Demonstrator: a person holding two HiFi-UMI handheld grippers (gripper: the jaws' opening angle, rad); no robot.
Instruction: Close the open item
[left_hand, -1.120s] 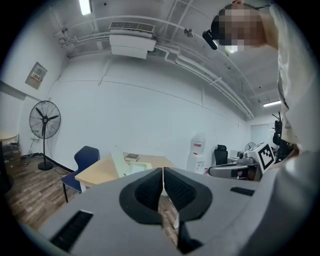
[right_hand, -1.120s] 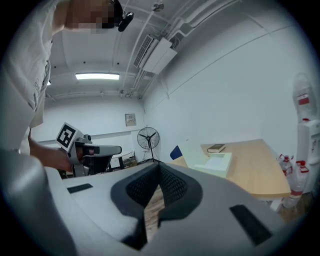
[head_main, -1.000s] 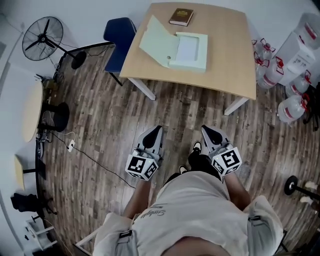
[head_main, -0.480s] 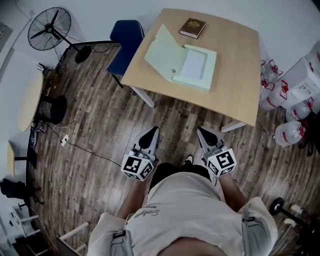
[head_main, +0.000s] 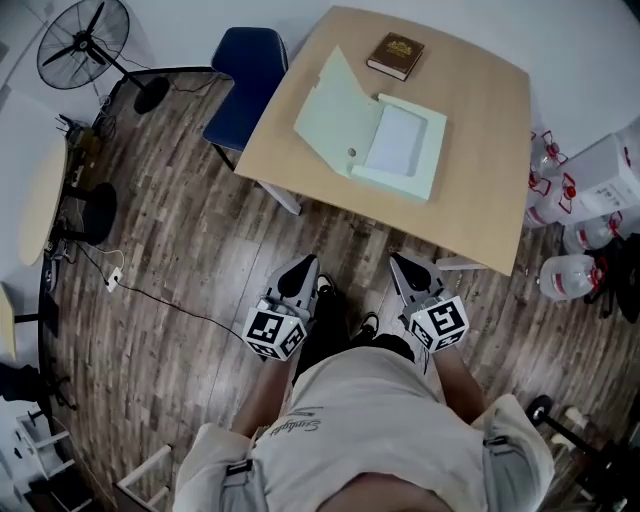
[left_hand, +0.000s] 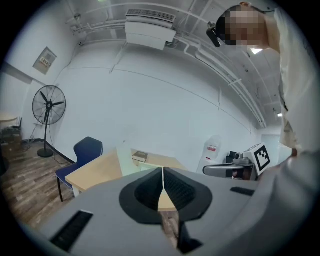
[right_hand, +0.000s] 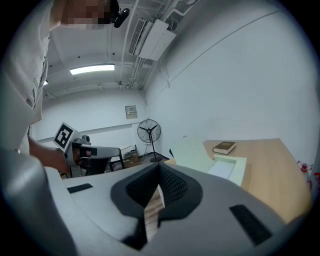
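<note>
1. In the head view I am looking down on the whole desk (head_main: 480, 110). The open pale green box file (head_main: 400, 145) is lying on it, and its lid (head_main: 335, 100) is tilting up on the left side. A brown book (head_main: 395, 55) is sitting near the file toward the far edge, apart from it.
2. Only that view is showing the blue chair (head_main: 245, 75) at the desk's left corner and the water bottles (head_main: 565, 275) on the wooden floor (head_main: 200, 260) at the right.
3. The left gripper view is adding a wall air-conditioning unit (left_hand: 150, 32). The right gripper view is adding a lit ceiling lamp (right_hand: 92, 69).
4. The left claw (left_hand: 163, 172) is clenched, with its jaws meeting and nothing between them. The right claw (right_hand: 159, 167) is clenched and empty likewise.
5. The person is holding both claws low in front of the body, side by side over the floor. They are pointing toward the desk, well short of it, and neither is touching the box file.
</note>
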